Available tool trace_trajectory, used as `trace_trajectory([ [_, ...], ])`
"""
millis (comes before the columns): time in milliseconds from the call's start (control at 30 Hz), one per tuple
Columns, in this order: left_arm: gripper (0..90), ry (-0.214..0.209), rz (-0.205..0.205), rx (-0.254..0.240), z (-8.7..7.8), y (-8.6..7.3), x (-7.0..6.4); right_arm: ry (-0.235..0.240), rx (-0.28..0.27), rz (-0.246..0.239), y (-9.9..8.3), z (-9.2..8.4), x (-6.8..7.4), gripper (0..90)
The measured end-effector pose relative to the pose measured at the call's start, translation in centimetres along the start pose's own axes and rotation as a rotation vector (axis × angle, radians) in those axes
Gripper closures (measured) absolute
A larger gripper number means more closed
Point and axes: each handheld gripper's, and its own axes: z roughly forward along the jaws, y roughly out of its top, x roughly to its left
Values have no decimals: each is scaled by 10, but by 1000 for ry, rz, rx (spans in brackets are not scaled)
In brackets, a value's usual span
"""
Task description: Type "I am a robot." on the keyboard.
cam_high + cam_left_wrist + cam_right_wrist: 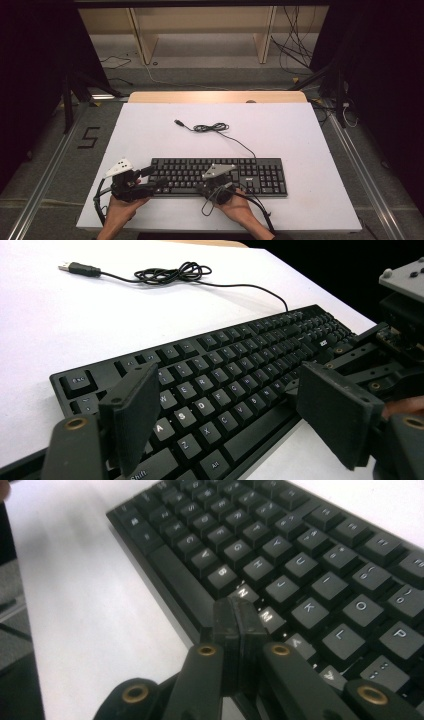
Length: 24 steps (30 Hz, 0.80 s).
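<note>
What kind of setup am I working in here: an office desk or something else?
Probably a lab recording rig, not an office: a bare white table holding one black keyboard, dark curtains around it, loose cables on the floor behind and metal rails alongside.

High view looks down from above the counter [150, 125]; both claw views sit close, sharing the keyboard [260, 172], perhaps overlapping mid-keys.

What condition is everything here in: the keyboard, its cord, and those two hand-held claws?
Black full-size keyboard: flat on the white table, unplugged.
Black USB cable: loosely bundled, plug lying free.
Left gripper: fingers wide open, holding nothing.
Right gripper: fingers shut together over the N and M keys.
</note>
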Motion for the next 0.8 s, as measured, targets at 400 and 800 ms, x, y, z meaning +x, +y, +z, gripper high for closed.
trace_trajectory([
  [400,253,13,-6,4,2,-1,3,18,-13,35,1,-2,-1,838],
  [800,313,36,-8,30,7,-2,8,35,-119,97,3,-28,-13,544],
])
